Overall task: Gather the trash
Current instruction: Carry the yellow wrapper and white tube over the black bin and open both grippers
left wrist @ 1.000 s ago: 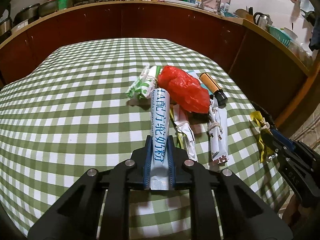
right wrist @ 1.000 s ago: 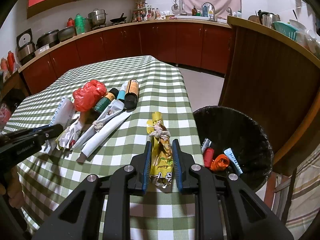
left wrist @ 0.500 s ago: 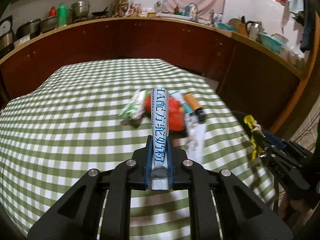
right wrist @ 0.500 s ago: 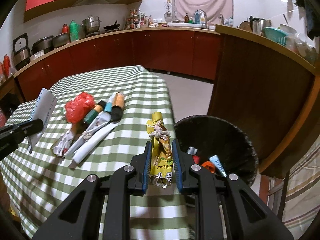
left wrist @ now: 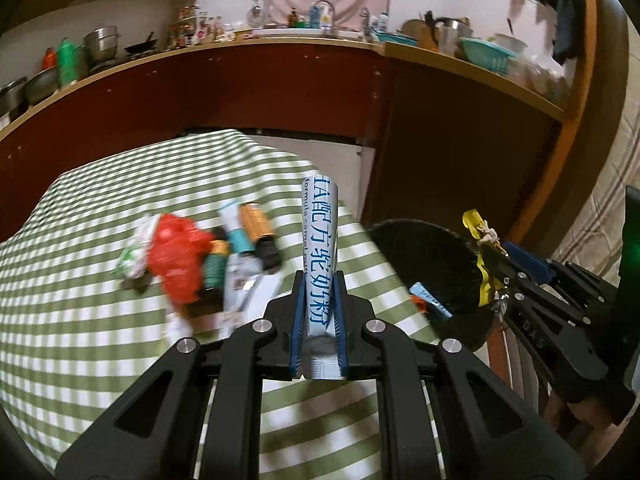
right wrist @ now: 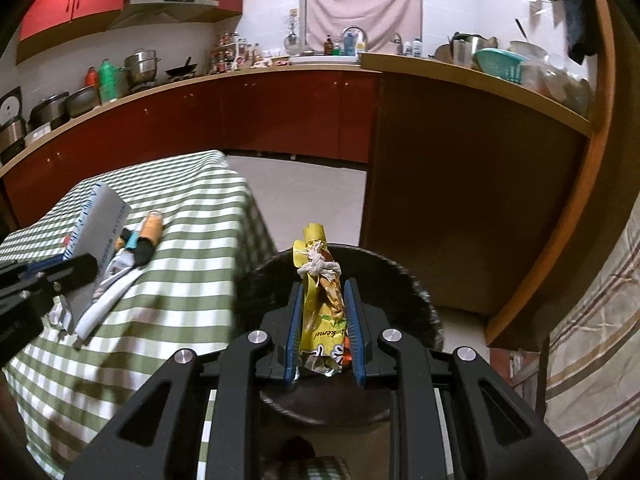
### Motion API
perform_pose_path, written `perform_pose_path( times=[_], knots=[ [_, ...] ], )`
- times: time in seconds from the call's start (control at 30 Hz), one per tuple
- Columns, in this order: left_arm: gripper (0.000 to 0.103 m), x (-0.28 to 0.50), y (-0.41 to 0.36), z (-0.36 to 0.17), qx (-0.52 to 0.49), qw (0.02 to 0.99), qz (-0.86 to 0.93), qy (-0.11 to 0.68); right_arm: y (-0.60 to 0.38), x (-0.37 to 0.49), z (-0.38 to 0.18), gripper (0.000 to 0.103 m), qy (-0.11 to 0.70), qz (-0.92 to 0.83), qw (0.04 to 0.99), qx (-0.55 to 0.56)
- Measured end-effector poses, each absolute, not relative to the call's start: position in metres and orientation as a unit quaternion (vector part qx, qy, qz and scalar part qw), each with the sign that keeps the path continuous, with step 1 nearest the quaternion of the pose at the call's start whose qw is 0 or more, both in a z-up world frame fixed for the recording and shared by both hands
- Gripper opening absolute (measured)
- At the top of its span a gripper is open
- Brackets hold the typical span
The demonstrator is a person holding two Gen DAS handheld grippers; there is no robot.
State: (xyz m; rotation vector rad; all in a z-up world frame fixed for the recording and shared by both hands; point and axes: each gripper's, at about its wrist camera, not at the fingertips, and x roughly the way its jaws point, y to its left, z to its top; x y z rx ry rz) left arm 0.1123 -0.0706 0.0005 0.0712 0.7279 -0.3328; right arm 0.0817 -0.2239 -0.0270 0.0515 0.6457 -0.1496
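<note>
My left gripper (left wrist: pixel 319 280) is shut on a white sachet with blue lettering (left wrist: pixel 320 236), held above the table's right end; it also shows in the right wrist view (right wrist: pixel 96 224). My right gripper (right wrist: pixel 322 292) is shut on a yellow wrapper tied with string (right wrist: pixel 320 280), held over the black trash bin (right wrist: pixel 416 292). The bin (left wrist: pixel 424 256) stands beside the table and holds some trash. More trash lies on the green checked tablecloth (left wrist: pixel 80 340): a red bag (left wrist: pixel 176 256), tubes and wrappers.
A dark red kitchen counter (right wrist: pixel 280 112) curves round the back and right, with pots and dishes on top. A wooden counter end (right wrist: pixel 480 200) stands behind the bin. A striped cloth (right wrist: pixel 592 360) hangs at the right.
Both grippers have lifted and moved right with their loads. The right gripper now hangs over the bin. The left gripper has risen off the table toward the bin.
</note>
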Motion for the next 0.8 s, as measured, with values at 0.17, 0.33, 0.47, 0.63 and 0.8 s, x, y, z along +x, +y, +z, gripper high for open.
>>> perform_pose_path(
  times=[0.17, 0.33, 0.47, 0.63, 0.8],
  knots=[
    [0.013, 0.121, -0.104, -0.009, 0.054, 0.914, -0.174, 0.362, -0.24, 0.085, -0.031, 0.022, 0.316, -0.084, 0.944, 0.03],
    [0.013, 0.126, -0.13, -0.017, 0.073, 0.912, -0.177, 0.363, -0.255, 0.087, -0.036, 0.022, 0.318, -0.09, 0.943, 0.038],
    [0.013, 0.132, -0.145, -0.023, 0.084, 0.909, -0.177, 0.367, -0.263, 0.089, -0.04, 0.022, 0.32, -0.092, 0.942, 0.041],
    [0.013, 0.142, -0.158, -0.027, 0.092, 0.907, -0.175, 0.372, -0.269, 0.094, -0.045, 0.022, 0.321, -0.092, 0.941, 0.047],
    [0.013, 0.153, -0.171, -0.031, 0.098, 0.903, -0.175, 0.379, -0.273, 0.102, -0.049, 0.022, 0.323, -0.09, 0.941, 0.05]
  ],
)
